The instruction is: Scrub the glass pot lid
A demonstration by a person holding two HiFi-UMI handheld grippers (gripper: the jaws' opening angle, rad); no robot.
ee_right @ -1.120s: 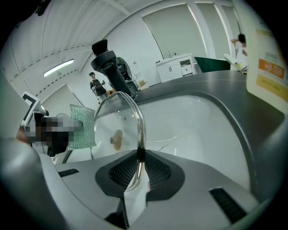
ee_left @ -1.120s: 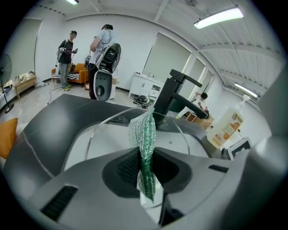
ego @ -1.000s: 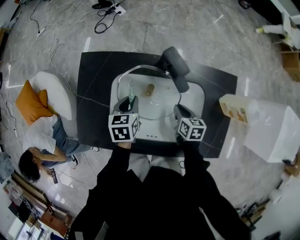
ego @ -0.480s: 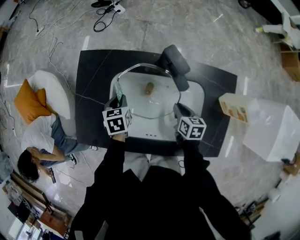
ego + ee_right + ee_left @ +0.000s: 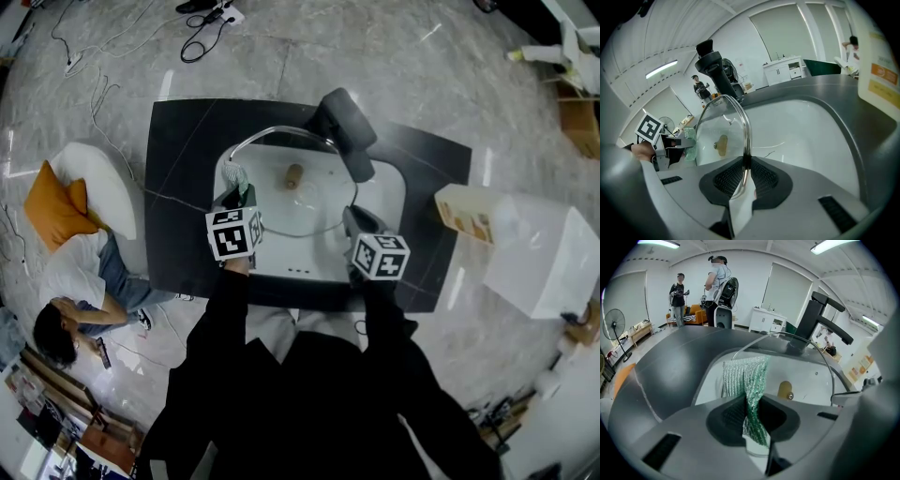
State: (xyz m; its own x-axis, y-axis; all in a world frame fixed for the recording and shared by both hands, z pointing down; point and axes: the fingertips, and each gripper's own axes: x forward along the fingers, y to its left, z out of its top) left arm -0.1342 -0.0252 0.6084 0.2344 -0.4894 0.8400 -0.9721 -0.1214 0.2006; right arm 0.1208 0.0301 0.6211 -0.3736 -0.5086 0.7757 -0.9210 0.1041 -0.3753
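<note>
Dark countertop (image 5: 183, 197) on a grey marble floor (image 5: 422, 66), with open room all round it. A white sink (image 5: 386, 199) is sunk in the middle of the counter, and everything below is placed off that sink.

Counts:
- one glass pot lid (image 5: 314, 208), with one tan knob (image 5: 293, 175) on it
- one green mesh scrub pad (image 5: 749, 380)
- one black faucet (image 5: 345, 133)
- one carton (image 5: 467, 217)
- one white box (image 5: 539, 258)
- two grippers
- on the floor left of the sink: one person (image 5: 80, 291) sitting, one white beanbag (image 5: 98, 187), one orange cushion (image 5: 47, 211)
- loose cables (image 5: 202, 33) on the floor beyond the sink's far side

The lid is inside the sink and fills most of the basin. It is tilted up, not lying flat.

Your right gripper (image 5: 743, 174) is at the sink's near right, and its jaws are closed on the lid's metal rim (image 5: 746, 136). Your left gripper (image 5: 752, 416) is at the sink's left edge. Its jaws are clamped on the scrub pad, which sticks out past the tips over the basin. Can't tell if the pad touches the glass.

Edges:
- The faucet hangs over the sink's far rim, right above the lid's far edge, so it's tight there.
- The sink walls sit close round the lid on the left and right.
- There is wide bare counter left of the sink and a narrow strip on its near side.
- The carton stands right of the sink, near the counter's right edge.
- The white box is further right, off the counter.
</note>
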